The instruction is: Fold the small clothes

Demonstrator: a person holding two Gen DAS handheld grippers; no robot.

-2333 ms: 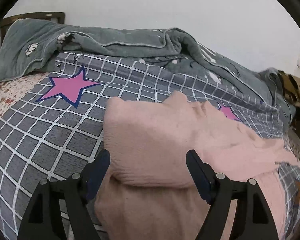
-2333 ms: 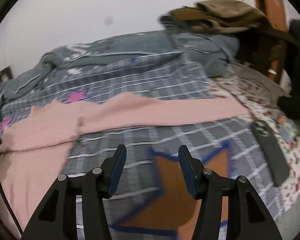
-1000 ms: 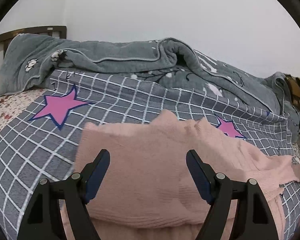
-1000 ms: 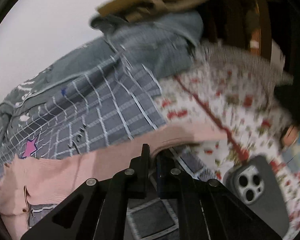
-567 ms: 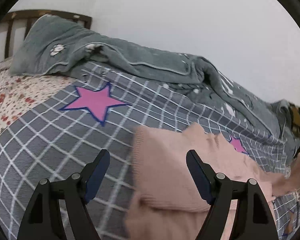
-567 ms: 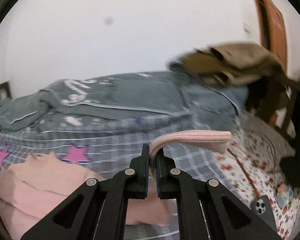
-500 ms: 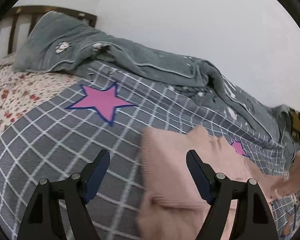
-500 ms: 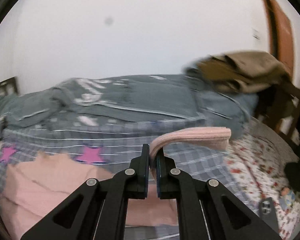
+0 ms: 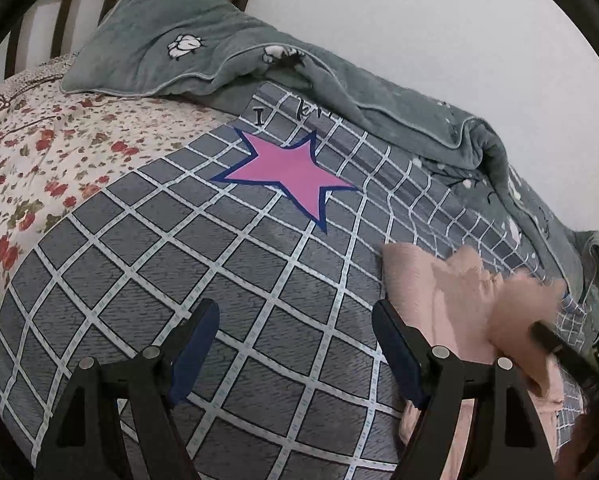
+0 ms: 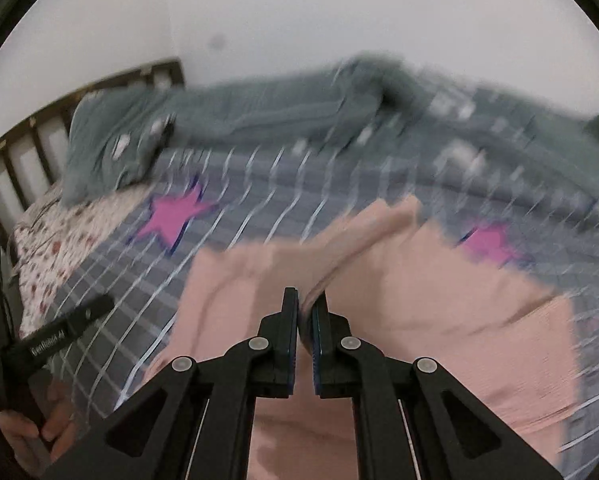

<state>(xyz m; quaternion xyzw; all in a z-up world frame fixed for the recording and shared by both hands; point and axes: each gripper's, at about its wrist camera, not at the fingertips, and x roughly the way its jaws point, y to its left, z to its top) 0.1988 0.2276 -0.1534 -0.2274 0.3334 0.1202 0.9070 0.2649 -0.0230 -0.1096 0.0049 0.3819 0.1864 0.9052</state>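
Two grippers are at work on the bed, and only one of them has cloth. Your right gripper is clamped on the cuff end of the pink sweater's sleeve, which runs up and away from its jaws over the sweater's body; the jaws are just beginning to part with the cloth between them, so you seem to be laying the sleeve across the chest to narrow the garment for the fold. The view there is smeared with motion, so I cannot tell whether the pads have let go of the knit yet. The pink sweater lies flat on the grey checked quilt, near the front edge of the bed and just right of the nearer pink star. Your left gripper hangs released, jaws wide and nothing between them, over bare quilt just beside the sweater's left edge; that keeps it clear of the incoming sleeve and ready, I judge, to take that side next. The rumpled grey blanket is bunched along the far edge by the wall, leaving the middle free for folding. Let the sleeve settle flat before releasing fully, or the soft knit may bunch up.
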